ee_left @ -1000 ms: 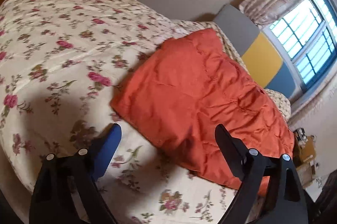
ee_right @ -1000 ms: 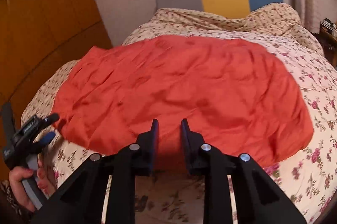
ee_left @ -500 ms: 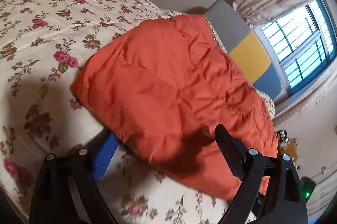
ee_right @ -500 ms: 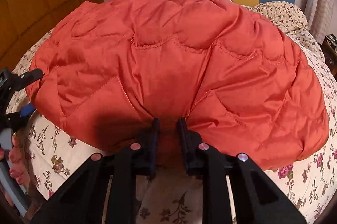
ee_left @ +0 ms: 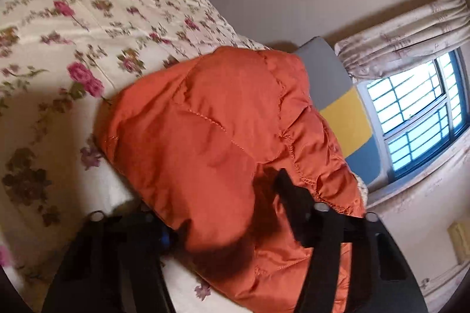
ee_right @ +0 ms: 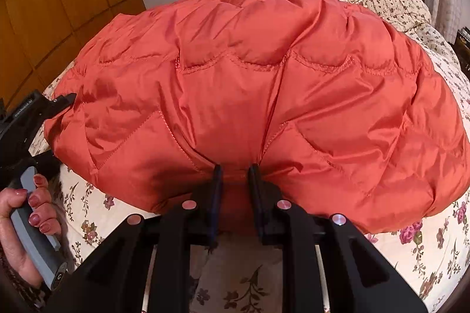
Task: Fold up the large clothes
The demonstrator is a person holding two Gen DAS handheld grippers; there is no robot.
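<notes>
Right wrist view: bed (ee_right: 417, 248) under a floral cover, my orange quilted jacket (ee_right: 264, 95) lying across it, puffy, glossy, wavy stitch lines, laid in a broad rounded mound. My right gripper (ee_right: 235, 175) pinches the near hem, jaws almost together with fabric bunched between. My left gripper (ee_right: 63, 100) has its jaws around the jacket's left edge; they've just been closing, the fabric is between them, one finger under, one on top. My left hand (ee_right: 26, 213) grips its grey handle.
</notes>
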